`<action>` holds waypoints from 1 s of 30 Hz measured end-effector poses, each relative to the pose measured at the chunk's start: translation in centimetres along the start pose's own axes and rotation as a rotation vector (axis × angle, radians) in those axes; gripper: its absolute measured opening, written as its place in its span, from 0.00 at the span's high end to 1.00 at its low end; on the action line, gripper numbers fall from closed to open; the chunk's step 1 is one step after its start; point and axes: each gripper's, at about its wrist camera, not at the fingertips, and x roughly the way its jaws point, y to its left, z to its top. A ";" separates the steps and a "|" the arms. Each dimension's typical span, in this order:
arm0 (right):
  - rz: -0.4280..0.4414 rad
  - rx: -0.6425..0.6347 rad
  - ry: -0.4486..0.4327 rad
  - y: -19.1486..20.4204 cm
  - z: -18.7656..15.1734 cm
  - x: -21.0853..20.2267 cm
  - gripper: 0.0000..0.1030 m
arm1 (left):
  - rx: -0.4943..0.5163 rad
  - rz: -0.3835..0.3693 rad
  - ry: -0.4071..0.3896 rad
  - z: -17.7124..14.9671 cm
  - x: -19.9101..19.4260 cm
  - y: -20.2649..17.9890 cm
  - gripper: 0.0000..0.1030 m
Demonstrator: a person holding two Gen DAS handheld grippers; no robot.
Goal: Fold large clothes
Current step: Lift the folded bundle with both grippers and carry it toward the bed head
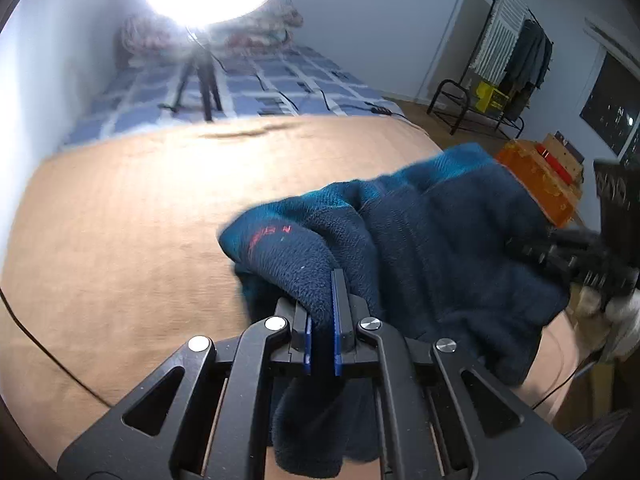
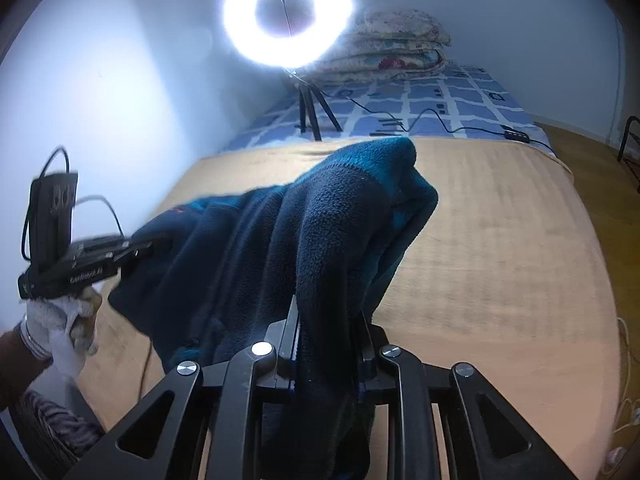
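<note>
- Two grippers each pinch a fold of one dark blue fleece garment [image 1: 420,240], which hangs lifted between them above a tan blanket [image 1: 140,220].
- At the bottom centre of the left wrist view, the left gripper [image 1: 322,320] has its blue pads nearly together, clamped on a thick roll of fleece that spills down between its black linkages.
- At the bottom centre of the right wrist view, the right gripper [image 2: 326,332] is closed on a bunched ridge of the same garment, its jaws held slightly apart by the cloth.
- At the left edge of that view, a gloved hand [image 2: 60,320] carries the left gripper's body.
- Teal panels and small red lettering [image 1: 268,234] show on the fleece.
- Beyond the blanket lies a blue checked bedsheet [image 2: 460,100], with a ring light [image 2: 288,12] on a tripod [image 2: 312,112] standing on it.
- At the upper right of the left wrist view stands a clothes rack [image 1: 516,52] against the wall.
</note>
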 end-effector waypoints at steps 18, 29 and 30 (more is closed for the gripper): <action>0.097 0.277 0.069 -9.2 -4.8 4.7 0.42 | -0.471 -0.298 0.261 -3.7 7.3 11.8 0.35; 0.404 0.541 0.066 -12.5 -8.0 9.0 0.38 | -0.532 -0.364 0.250 -4.7 10.7 11.4 0.59; 0.432 0.550 0.064 -12.3 -8.1 9.3 0.51 | -0.501 -0.331 0.238 -4.4 10.3 10.8 0.64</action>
